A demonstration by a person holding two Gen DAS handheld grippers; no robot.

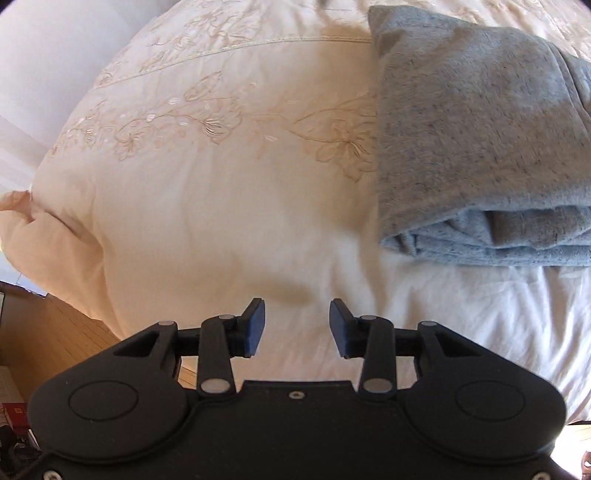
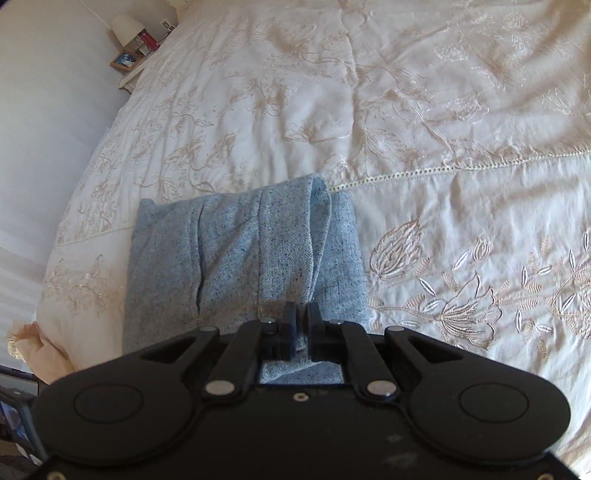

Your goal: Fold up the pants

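The grey-blue speckled pants lie folded into a thick stack on the cream bedspread, at the right of the left wrist view. My left gripper is open and empty, hovering over bare bedspread to the left of the stack's near corner. In the right wrist view the pants lie in the middle, with a raised fold running toward the jaws. My right gripper is shut on that fold of the pants at the stack's near edge.
The bed is covered with an embroidered cream bedspread. Its left edge drops to a wooden floor. A nightstand with a lamp and a framed picture stands at the far left by the white wall.
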